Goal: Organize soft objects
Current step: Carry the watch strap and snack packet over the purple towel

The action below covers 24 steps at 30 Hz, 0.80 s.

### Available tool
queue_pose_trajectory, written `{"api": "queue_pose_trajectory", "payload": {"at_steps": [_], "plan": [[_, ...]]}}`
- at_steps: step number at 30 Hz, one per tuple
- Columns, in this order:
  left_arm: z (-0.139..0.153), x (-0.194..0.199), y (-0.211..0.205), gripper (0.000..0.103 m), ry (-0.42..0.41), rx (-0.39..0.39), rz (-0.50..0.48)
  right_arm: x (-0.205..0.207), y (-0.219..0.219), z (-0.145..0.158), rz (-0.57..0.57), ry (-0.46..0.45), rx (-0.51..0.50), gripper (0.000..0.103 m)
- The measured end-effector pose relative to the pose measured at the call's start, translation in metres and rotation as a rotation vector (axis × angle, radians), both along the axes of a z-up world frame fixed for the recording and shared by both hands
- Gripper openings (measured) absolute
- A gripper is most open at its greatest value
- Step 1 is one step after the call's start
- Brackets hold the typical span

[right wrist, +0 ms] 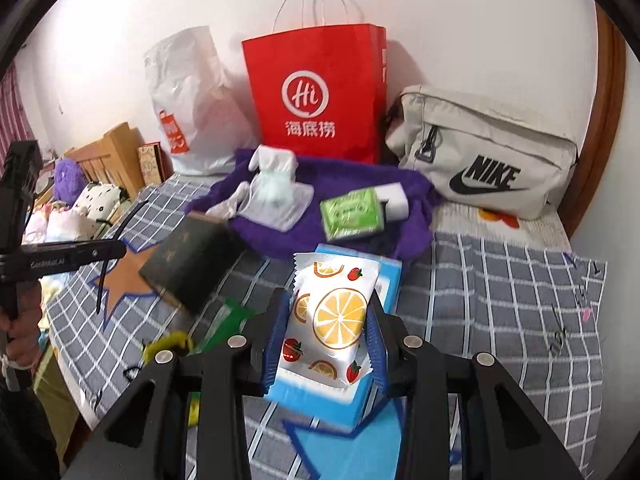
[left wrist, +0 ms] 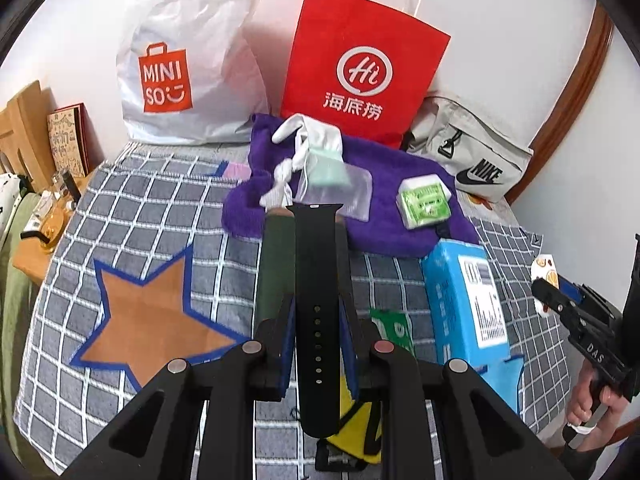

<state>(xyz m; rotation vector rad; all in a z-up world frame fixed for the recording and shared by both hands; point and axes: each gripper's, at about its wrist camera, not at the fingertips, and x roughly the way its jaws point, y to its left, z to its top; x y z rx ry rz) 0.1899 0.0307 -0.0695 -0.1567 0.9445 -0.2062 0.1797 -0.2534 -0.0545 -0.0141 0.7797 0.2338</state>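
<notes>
My left gripper [left wrist: 316, 304] is shut on a black watch strap [left wrist: 318, 280] together with a dark green flat box [left wrist: 276, 264], held above the bed; the box shows blurred in the right wrist view [right wrist: 192, 264]. My right gripper [right wrist: 328, 316] is shut on a white tissue pack with orange and strawberry prints [right wrist: 332, 316], held above a blue box [right wrist: 320, 396]. A purple towel [left wrist: 384, 224] lies ahead, bearing a clear pouch with white cloth [left wrist: 320, 176] and a green tissue pack [left wrist: 426, 200]. The right gripper shows at the right of the left wrist view [left wrist: 560, 296].
A grey checked bedspread [left wrist: 132, 208] with an orange star covers the bed. Against the wall stand a white Miniso bag [left wrist: 188, 68], a red paper bag [left wrist: 360, 68] and a grey Nike bag [right wrist: 484, 156]. A blue box [left wrist: 464, 304], and green and yellow items [left wrist: 392, 328] lie nearby.
</notes>
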Motion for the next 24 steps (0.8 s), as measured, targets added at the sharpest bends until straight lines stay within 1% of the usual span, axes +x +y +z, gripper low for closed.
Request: {"api": "queue_pose_trajectory", "payload": {"at_steps": [3, 6, 10, 13, 20, 24], "plan": [[0.003, 0.013, -0.001, 0.02, 0.001, 0.003, 0.004, 0.019, -0.001, 0.004, -0.017, -0.008, -0.018, 0.037], [0.007, 0.028, -0.005, 0.02, -0.004, 0.004, 0.001, 0.038, -0.003, 0.007, -0.023, -0.007, 0.001, 0.037], [0.012, 0.048, -0.01, 0.02, -0.006, 0.012, 0.0, 0.062, -0.004, 0.01, -0.032, -0.013, -0.014, 0.037], [0.015, 0.062, -0.013, 0.02, -0.007, 0.015, 0.002, 0.079, -0.004, 0.011, -0.025, -0.013, -0.005, 0.037], [0.019, 0.093, -0.015, 0.02, -0.011, 0.023, -0.002, 0.116, 0.002, 0.005, -0.009, -0.01, -0.022, 0.037], [0.013, 0.115, -0.015, 0.02, 0.003, 0.025, 0.006, 0.138, 0.007, -0.001, 0.007, 0.0, -0.029, 0.037]]}}
